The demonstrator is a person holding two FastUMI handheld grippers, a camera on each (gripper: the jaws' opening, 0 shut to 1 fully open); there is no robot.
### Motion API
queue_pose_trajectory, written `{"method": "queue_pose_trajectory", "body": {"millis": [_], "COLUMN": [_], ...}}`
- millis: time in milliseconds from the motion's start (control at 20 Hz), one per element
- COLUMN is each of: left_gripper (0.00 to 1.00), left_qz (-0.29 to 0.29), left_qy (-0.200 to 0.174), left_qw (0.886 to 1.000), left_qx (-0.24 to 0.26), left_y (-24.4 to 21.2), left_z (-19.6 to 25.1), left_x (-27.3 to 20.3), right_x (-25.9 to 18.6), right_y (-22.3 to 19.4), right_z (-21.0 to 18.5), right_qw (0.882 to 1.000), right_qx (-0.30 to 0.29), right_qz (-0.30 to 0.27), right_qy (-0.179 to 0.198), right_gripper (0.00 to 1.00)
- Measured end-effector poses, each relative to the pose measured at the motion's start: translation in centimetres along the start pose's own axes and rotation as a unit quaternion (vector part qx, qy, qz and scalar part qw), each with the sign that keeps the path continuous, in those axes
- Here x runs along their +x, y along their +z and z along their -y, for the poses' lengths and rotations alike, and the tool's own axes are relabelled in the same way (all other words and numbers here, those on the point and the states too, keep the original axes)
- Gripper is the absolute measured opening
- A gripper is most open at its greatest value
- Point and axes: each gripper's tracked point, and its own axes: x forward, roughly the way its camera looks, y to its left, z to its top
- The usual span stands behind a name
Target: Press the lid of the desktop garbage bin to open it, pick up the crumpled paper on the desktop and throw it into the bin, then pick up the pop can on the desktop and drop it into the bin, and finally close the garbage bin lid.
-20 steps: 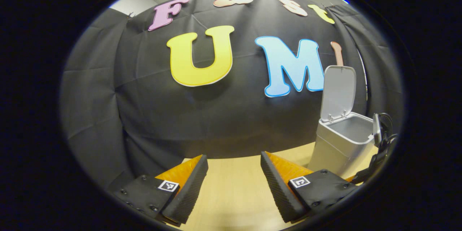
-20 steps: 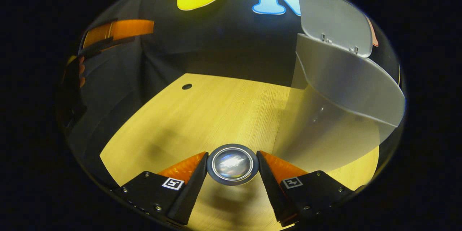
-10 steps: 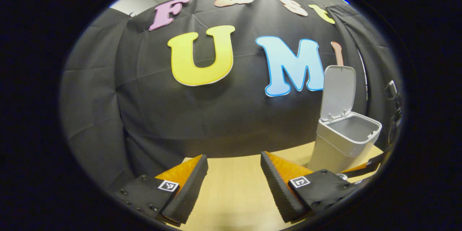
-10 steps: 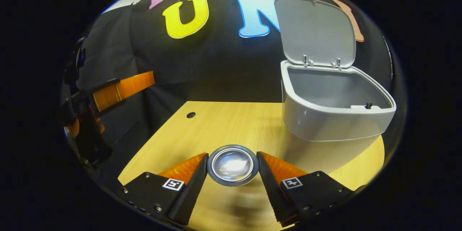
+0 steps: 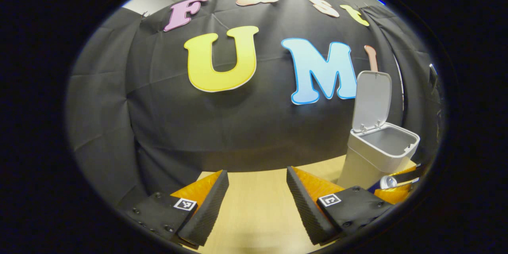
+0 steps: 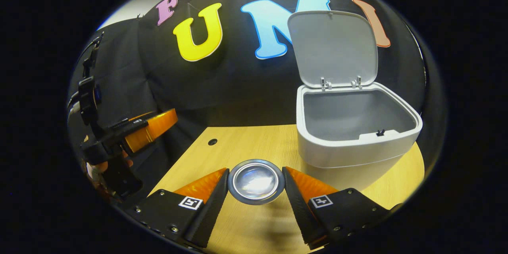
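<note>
Round metal pop can (image 6: 256, 181), seen end-on with its shiny concave end toward the camera, clamped between the two fingers of the right gripper (image 6: 256, 196) in the right gripper view; its body is hidden behind that end. The can is held above the light wooden tabletop (image 6: 254, 143), in front of and lower than the pale grey plastic desktop garbage bin (image 6: 353, 154). The bin stands on the tabletop with its hinged lid (image 6: 333, 47) raised upright at the back; what shows of the interior is plain grey wall, and the bottom cannot be seen. A small dark round hole (image 6: 212, 141) lies in the tabletop to the left of the bin.

In the left gripper view the left gripper (image 5: 257, 200) is spread wide with nothing between its fingers, well left of the bin (image 5: 377, 158). The can (image 5: 387, 182) appears just in front of the bin's base, partly cut off by the left gripper's finger. In the right gripper view the left gripper (image 6: 156, 129) sits far left of the bin, with a hand (image 6: 103, 166) only partly visible on its handle.
</note>
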Motion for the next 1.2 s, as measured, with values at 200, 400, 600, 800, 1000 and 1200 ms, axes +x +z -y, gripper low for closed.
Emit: {"method": "queue_pose_trajectory", "body": {"millis": [200, 400, 600, 800, 1000, 1200], "left_gripper": [0.96, 0.96, 0.96, 0.96, 0.96, 0.95], "left_qz": [-0.001, -0.002, -0.004, -0.006, -0.007, -0.007], "left_qy": [-0.003, -0.007, -0.006, -0.005, -0.002, -0.001], "left_qw": [1.0, 1.0, 1.0, 1.0, 1.0, 1.0], "left_qx": [-0.001, -0.001, 0.0, 0.0, 0.0, 0.002], "left_y": [0.0, 0.0, -0.2, -0.3, -0.4, -0.4], "left_z": [0.4, 0.8, 0.7, 0.4, 0.2, 0.1], "left_x": [0.3, 0.5, 0.7, 0.8, 0.8, 0.8], "right_x": [-0.8, -1.6, -2.2, -2.3, -2.8, -3.3], "right_y": [2.2, 5.0, 7.9, 10.6, 12.9, 14.8], "right_z": [-0.1, 0.1, 0.4, 1.4, 2.4, 3.9], "right_qw": [0.999, 0.998, 0.996, 0.993, 0.989, 0.985], "right_qx": [0.024, 0.025, 0.025, 0.012, 0.008, 0.007], "right_qz": [0.024, 0.055, 0.084, 0.117, 0.144, 0.167], "right_qy": [0.008, 0.009, 0.01, -0.002, -0.015, -0.033], "right_gripper": [0.83, 0.83, 0.83, 0.83, 0.83, 0.82]}}
